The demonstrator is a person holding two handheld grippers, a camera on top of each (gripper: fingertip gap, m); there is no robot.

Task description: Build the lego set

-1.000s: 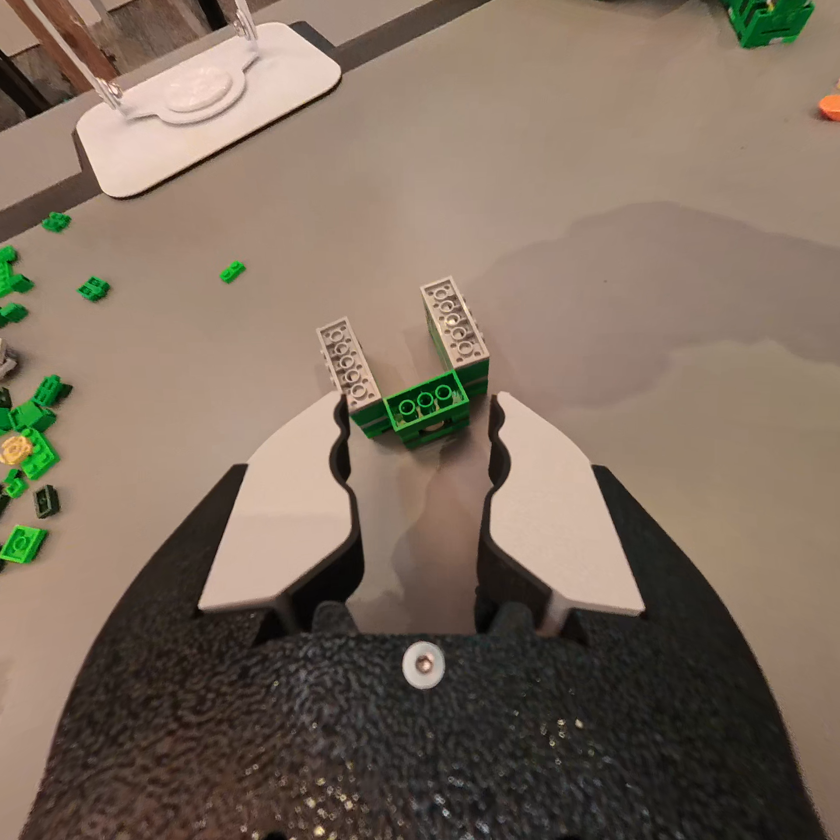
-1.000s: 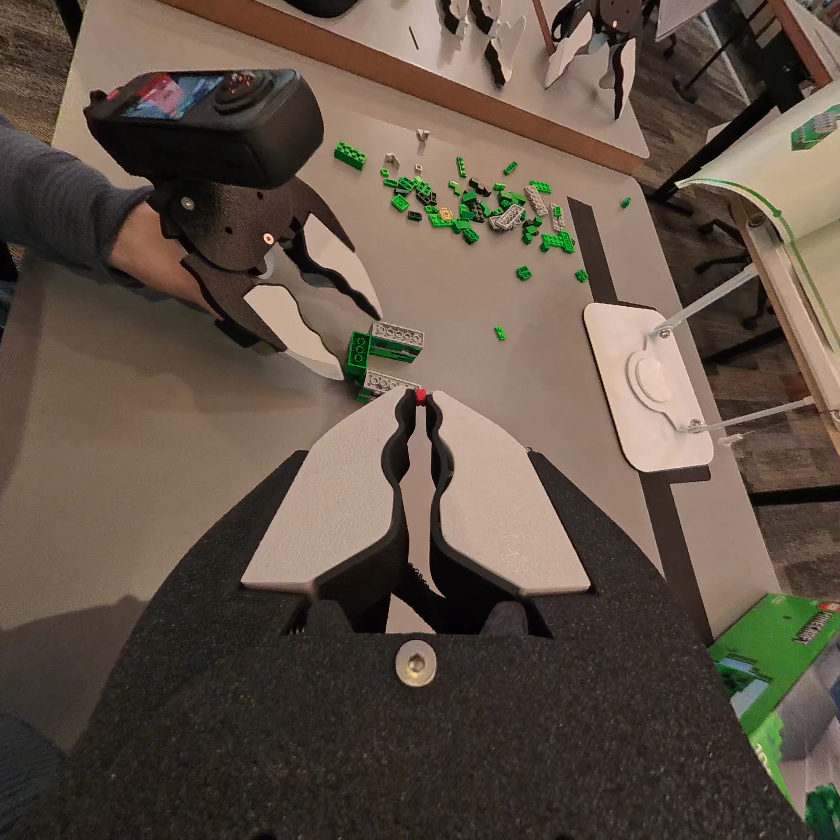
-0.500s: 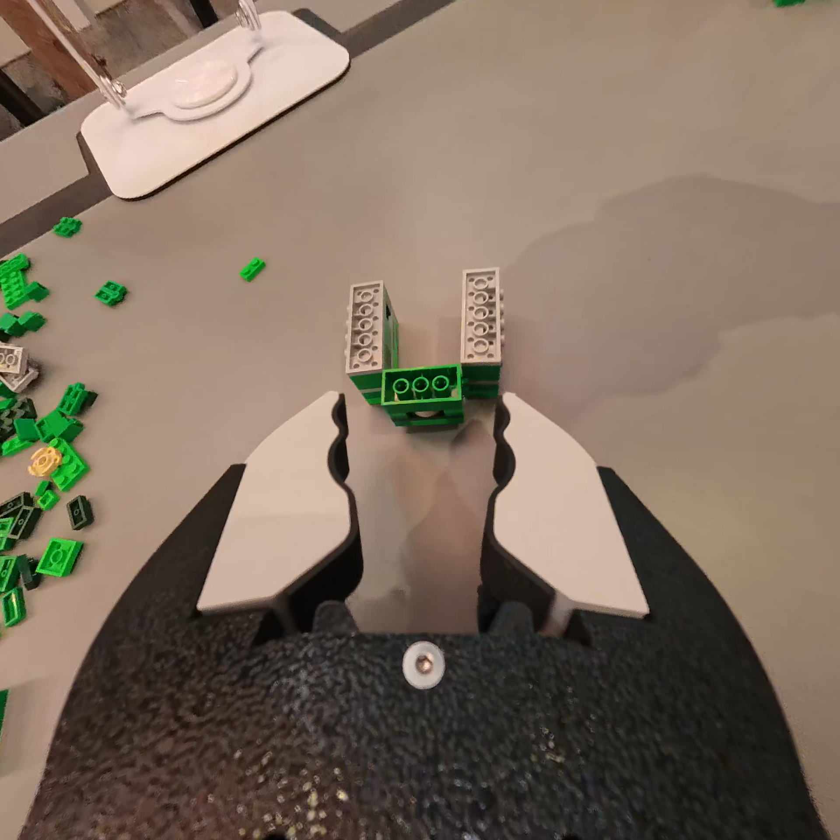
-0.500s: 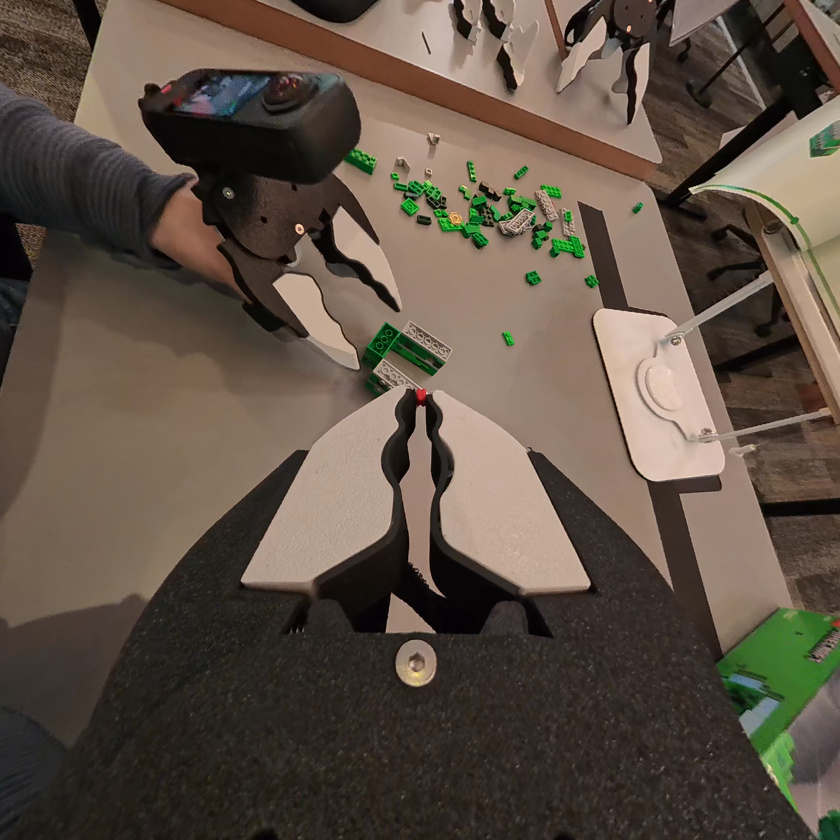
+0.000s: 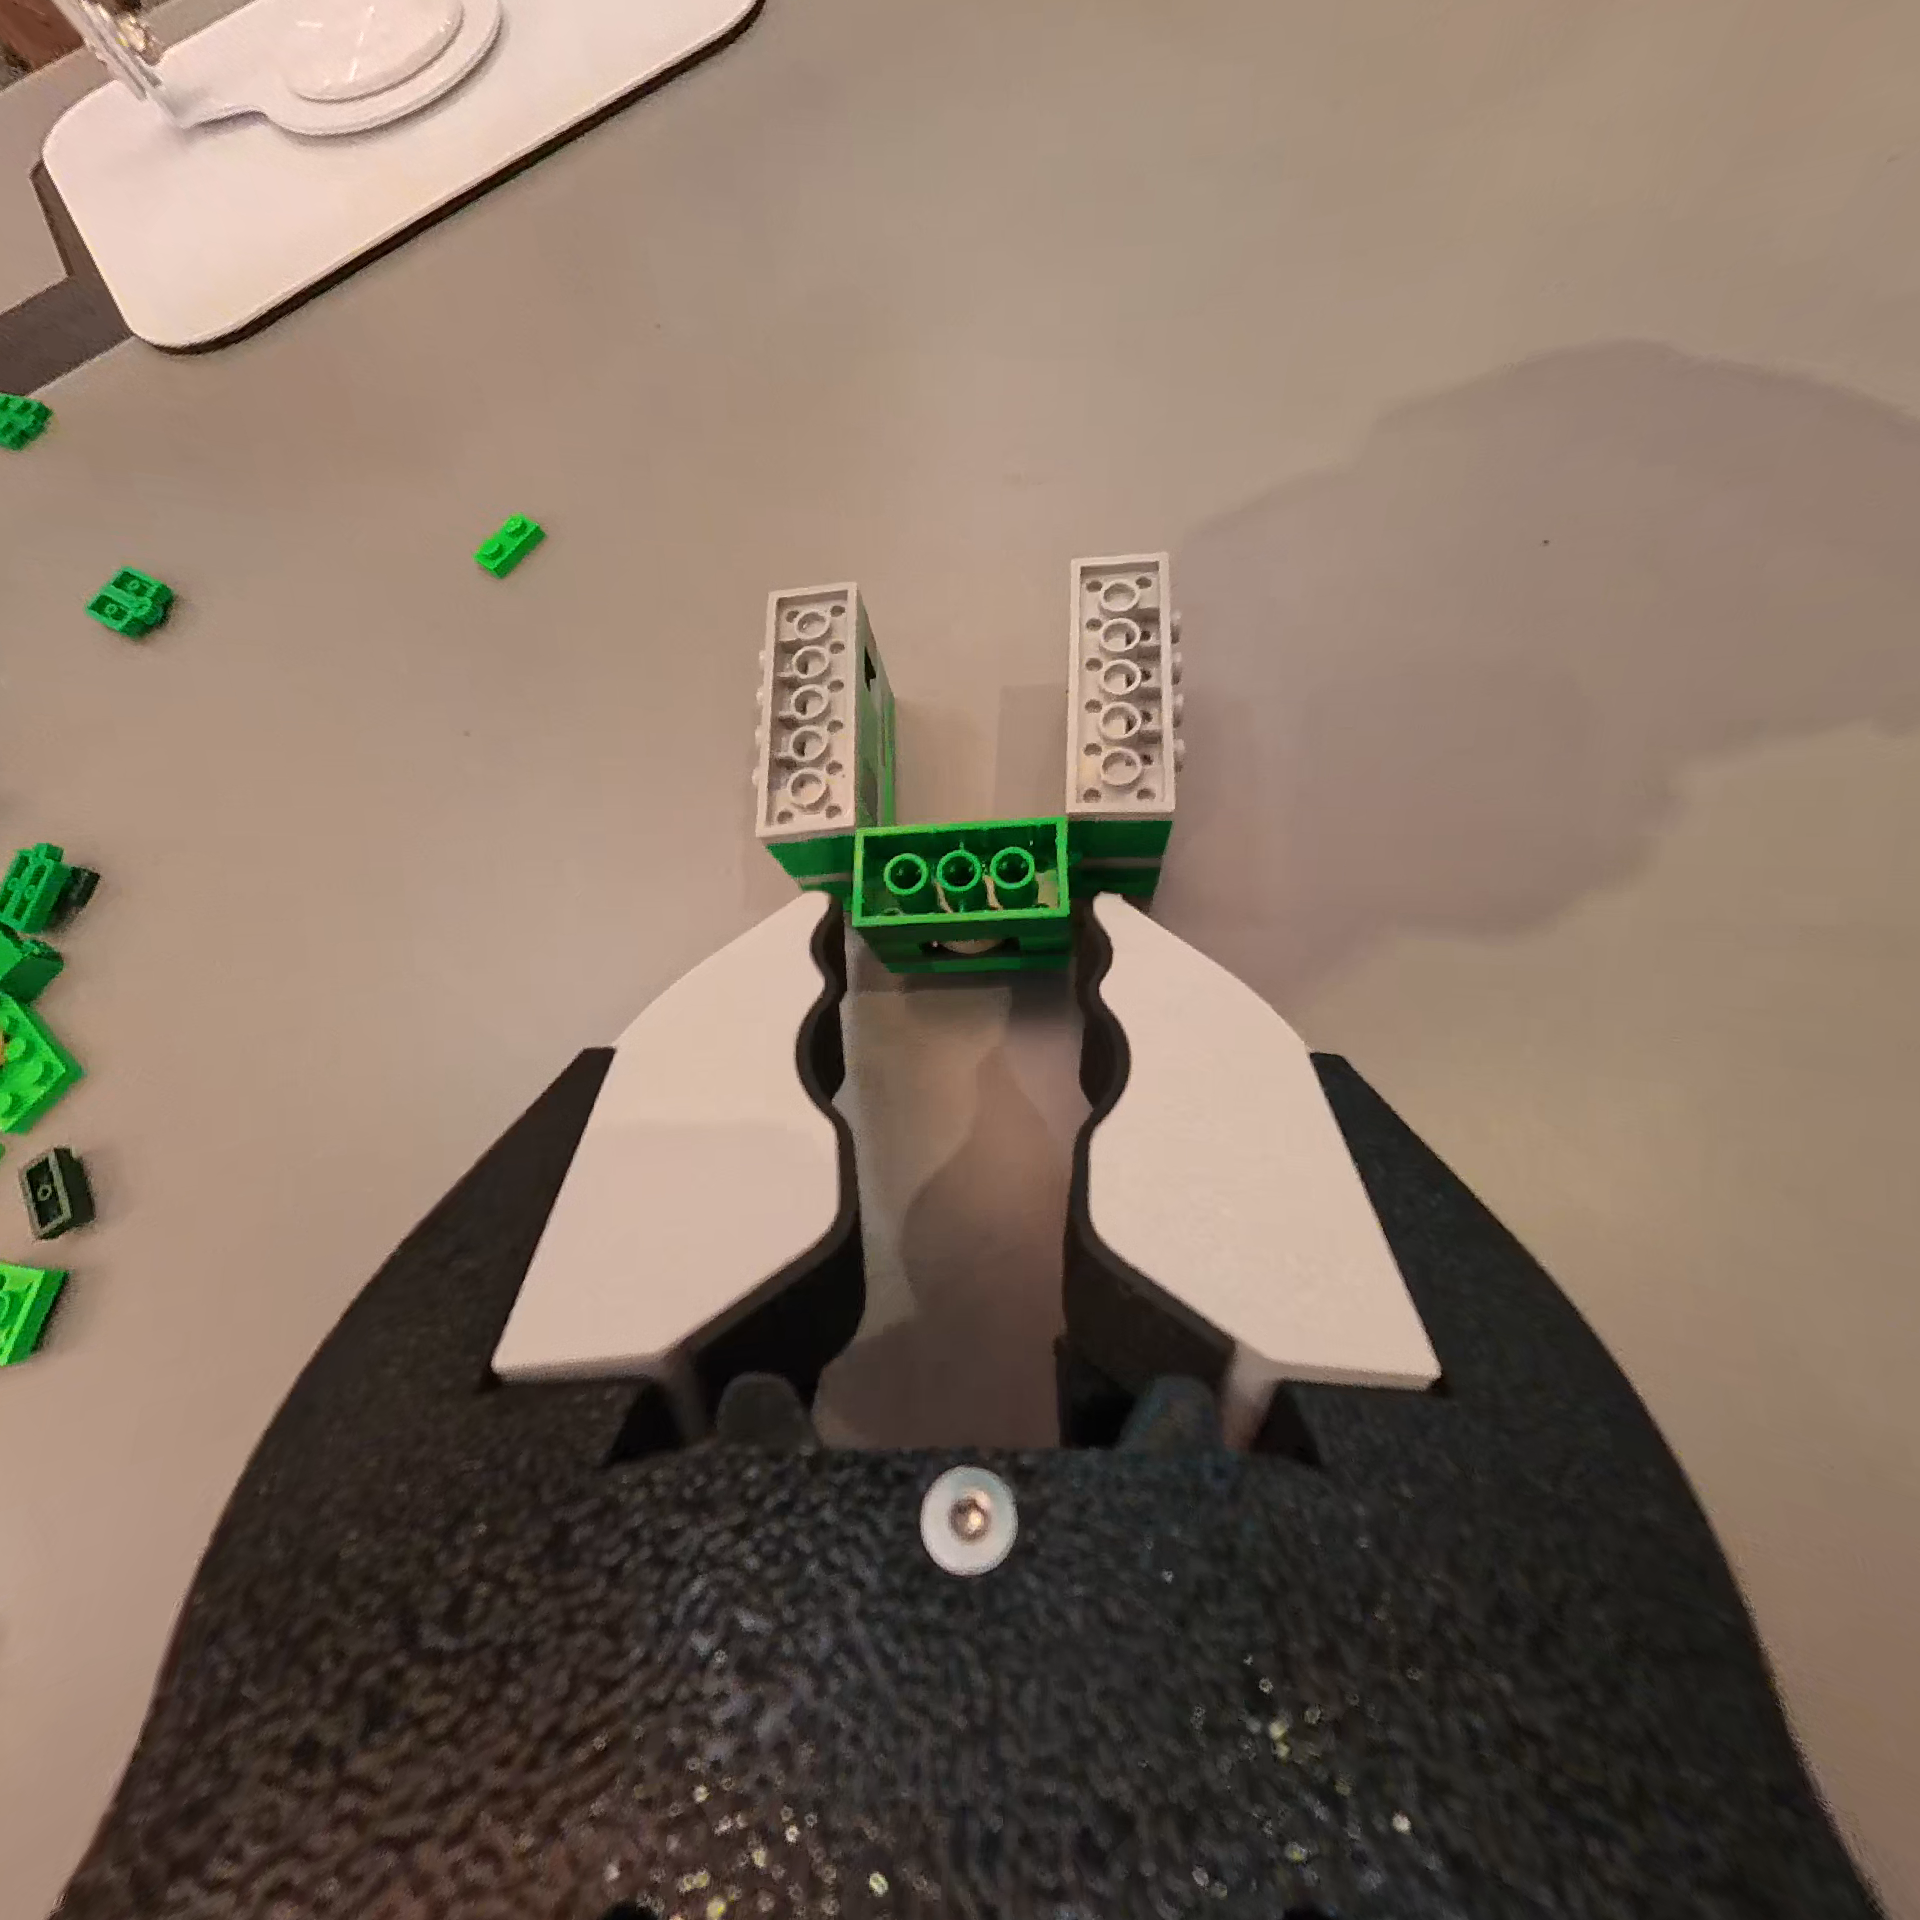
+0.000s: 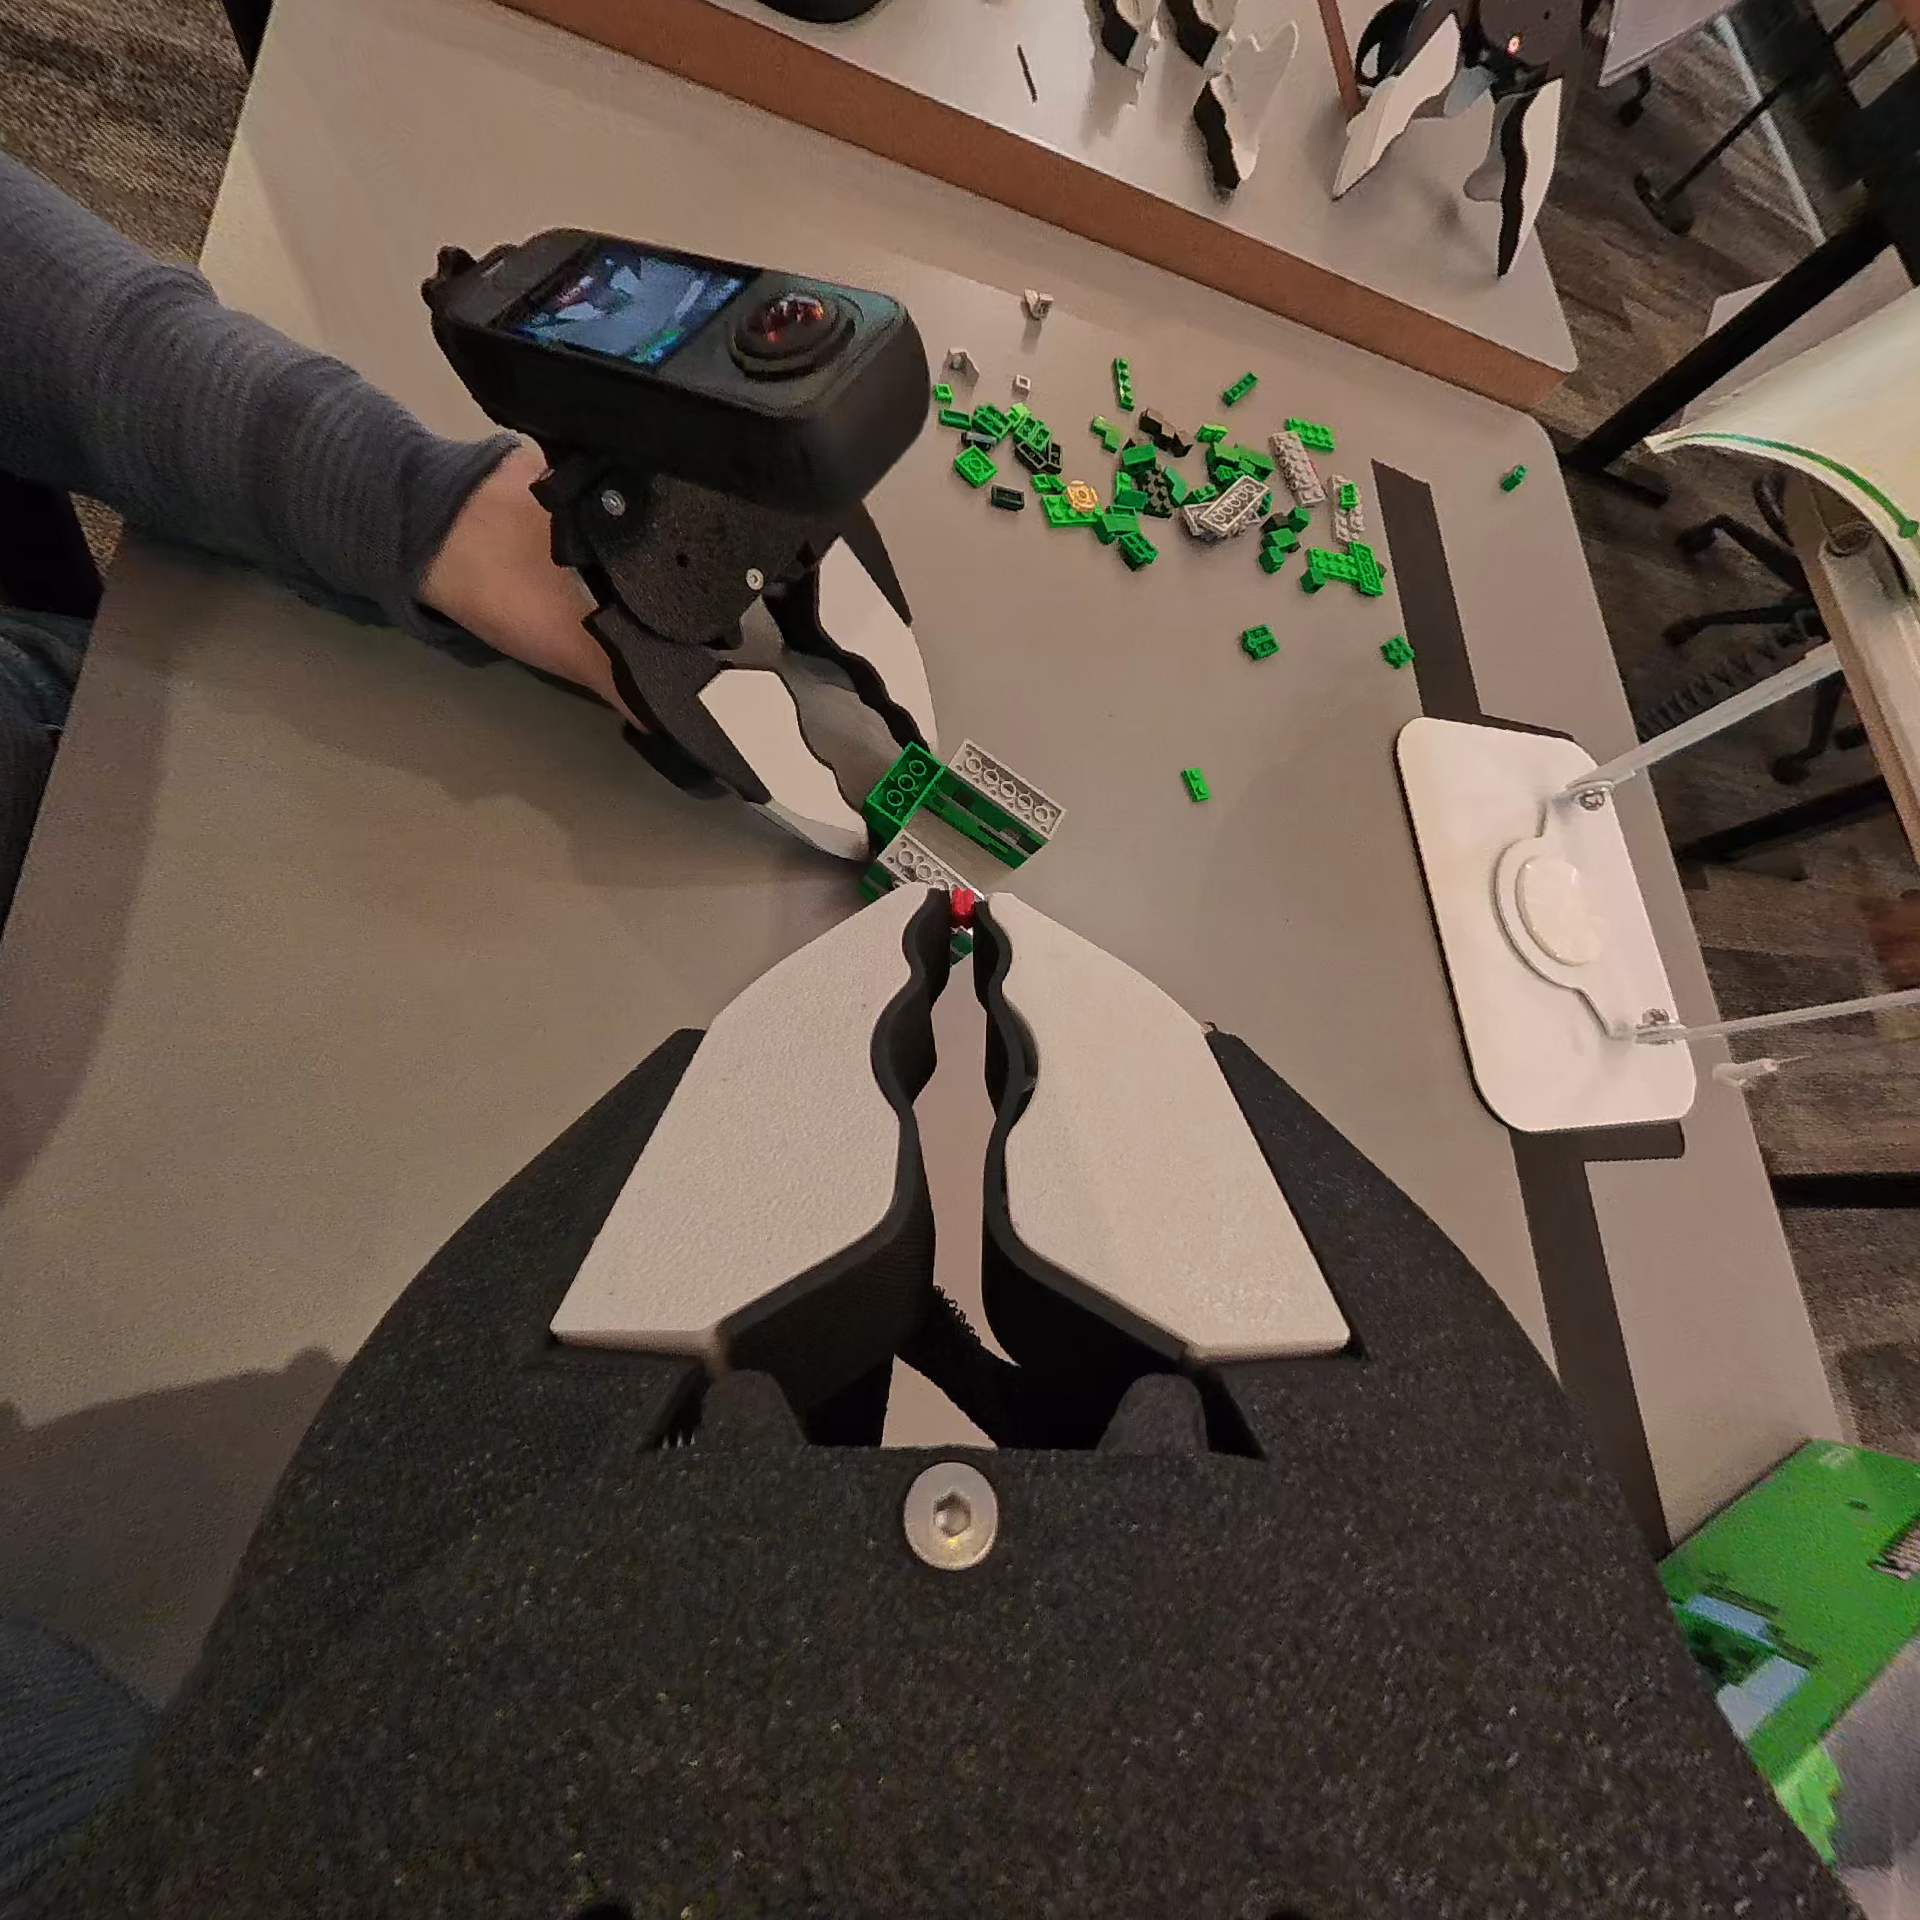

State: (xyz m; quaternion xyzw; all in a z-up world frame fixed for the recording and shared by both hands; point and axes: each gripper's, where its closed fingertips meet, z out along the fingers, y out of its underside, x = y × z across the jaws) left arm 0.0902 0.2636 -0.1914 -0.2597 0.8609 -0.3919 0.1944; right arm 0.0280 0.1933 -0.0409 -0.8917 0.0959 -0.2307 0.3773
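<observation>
A green and grey lego assembly [image 5: 961, 800] lies on the grey table, a green block with two grey studded arms pointing away. My left gripper [image 5: 961, 920] is open, its tips on either side of the green block's near end, not closed on it. In the right wrist view the assembly [image 6: 961, 810] sits just beyond my right gripper [image 6: 961, 909], which is shut on a small red piece [image 6: 962, 906] at its tips. The left gripper [image 6: 831, 769] shows there too, held by a hand in a grey sleeve.
Loose green, grey and dark bricks [image 6: 1164, 488] are scattered at the table's far side; some show at the left edge [image 5: 42, 1039] of the left wrist view. A white stand base [image 6: 1538, 925] sits at the right. A green box [image 6: 1808, 1621] lies low right. The tips of one gripper are about 20 cm away from the tips of the other.
The left gripper has moved closer to the assembly, so its tips now flank the green block. The right gripper, still holding the red piece, has come nearer the assembly.
</observation>
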